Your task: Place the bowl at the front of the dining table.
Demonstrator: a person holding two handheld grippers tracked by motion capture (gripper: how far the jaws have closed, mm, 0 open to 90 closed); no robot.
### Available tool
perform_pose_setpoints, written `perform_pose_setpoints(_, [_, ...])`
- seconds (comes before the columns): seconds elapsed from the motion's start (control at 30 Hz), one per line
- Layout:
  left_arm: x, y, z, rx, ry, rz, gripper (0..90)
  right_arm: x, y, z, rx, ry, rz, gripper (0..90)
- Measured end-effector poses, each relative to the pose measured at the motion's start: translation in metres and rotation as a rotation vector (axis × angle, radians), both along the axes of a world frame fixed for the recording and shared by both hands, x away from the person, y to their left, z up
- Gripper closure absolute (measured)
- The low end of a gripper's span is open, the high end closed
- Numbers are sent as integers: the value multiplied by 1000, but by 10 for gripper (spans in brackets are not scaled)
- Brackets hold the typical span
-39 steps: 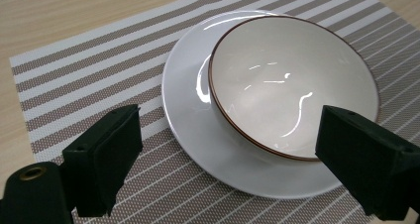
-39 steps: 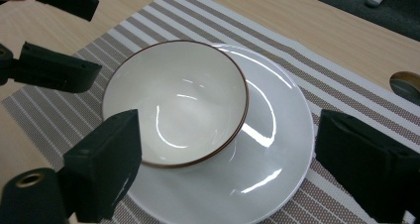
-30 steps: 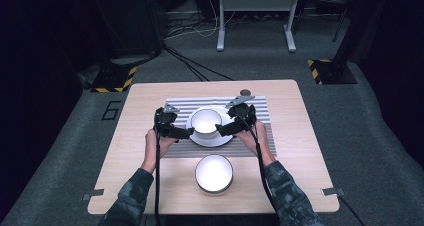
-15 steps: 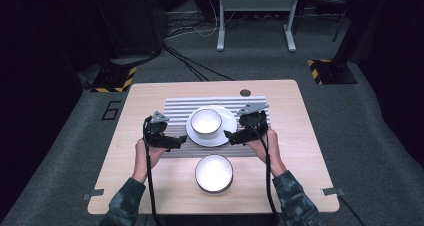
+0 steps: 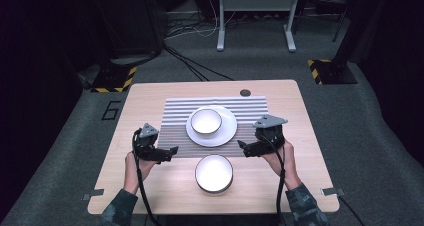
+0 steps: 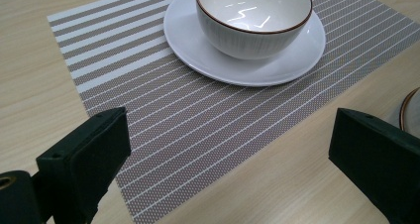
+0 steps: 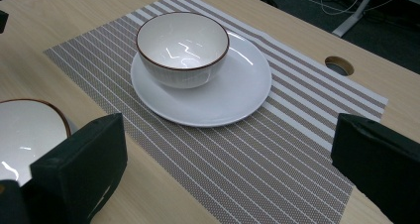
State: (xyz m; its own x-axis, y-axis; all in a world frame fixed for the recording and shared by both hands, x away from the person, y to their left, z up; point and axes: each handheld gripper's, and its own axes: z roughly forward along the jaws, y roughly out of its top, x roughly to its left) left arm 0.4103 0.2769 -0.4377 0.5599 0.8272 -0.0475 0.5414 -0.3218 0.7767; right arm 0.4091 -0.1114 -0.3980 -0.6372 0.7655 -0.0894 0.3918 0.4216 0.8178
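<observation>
I have both grippers off the dishes. My left gripper (image 5: 167, 152) hangs over the tabletop (image 5: 150, 106) by the placemat's (image 5: 175, 116) near left corner, jaws spread wide and empty. My right gripper (image 5: 243, 148) sits at the mat's near right corner, likewise spread with nothing between its jaws. The brown-rimmed bowl (image 5: 206, 121) stands upright on the white plate (image 5: 227, 131), mid-mat. A second bowl (image 5: 214, 173) rests on bare wood near the tabletop's front edge, between my hands.
</observation>
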Motion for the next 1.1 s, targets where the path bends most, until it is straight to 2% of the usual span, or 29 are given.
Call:
perform_pose_setpoints(0.1, [-8,4,-3,6,-24,15,26,-5,-7,-2,10,1,-8,2])
perform_pose_setpoints(0.23, [-13,7,-7,3,-21,21,25,-12,-19,-5,11,-2,-28,3])
perform_pose_setpoints(0.53, [-29,24,-26,39,13,66,21,-27,-44,-18,1,3,-80,7])
perform_pose_setpoints(0.73, [-33,33,-32,56,30,83,20,-34,-59,-29,-3,24,-110,9])
perform_pose_setpoints(1.0, [-42,48,-45,45,53,130,22,-42,-80,-44,-9,52,-166,10])
perform_pose_setpoints(1.1, [-47,53,-52,57,60,146,21,-45,-88,-50,-13,56,-188,10])
